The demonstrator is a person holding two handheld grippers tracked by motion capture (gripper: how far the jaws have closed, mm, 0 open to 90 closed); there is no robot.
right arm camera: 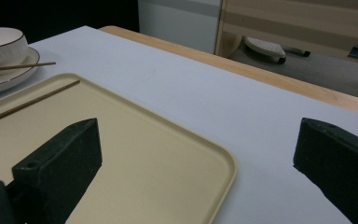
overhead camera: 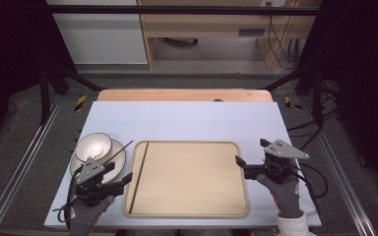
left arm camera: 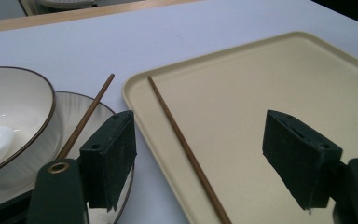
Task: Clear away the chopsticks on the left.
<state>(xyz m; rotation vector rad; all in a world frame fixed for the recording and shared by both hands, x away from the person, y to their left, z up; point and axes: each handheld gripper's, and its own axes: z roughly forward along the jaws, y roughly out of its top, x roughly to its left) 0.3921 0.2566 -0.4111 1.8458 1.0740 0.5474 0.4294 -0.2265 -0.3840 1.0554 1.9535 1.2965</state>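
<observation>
Chopsticks job, halfway by look of it — one thin brown wooden chopstick (left arm camera: 186,151) lies along left edge of beige plastic tray (overhead camera: 187,212), second chopstick (left arm camera: 86,116) rests on white ribbed plate (overhead camera: 120,161) beside white bowl (overhead camera: 93,146). Left gripper (overhead camera: 123,179) jaws spread wide, nothing between them; right gripper (overhead camera: 238,161) released too, hovers over tray's right rim. Next: pinch second stick mid-length, keep level — thin, rolls easy.

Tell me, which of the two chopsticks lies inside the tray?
The longer-looking chopstick along the tray's left edge; the other chopstick rests across the plate beside the bowl.

Overhead plus two low claw-mounted views, tray (overhead camera: 187,178) shared
</observation>
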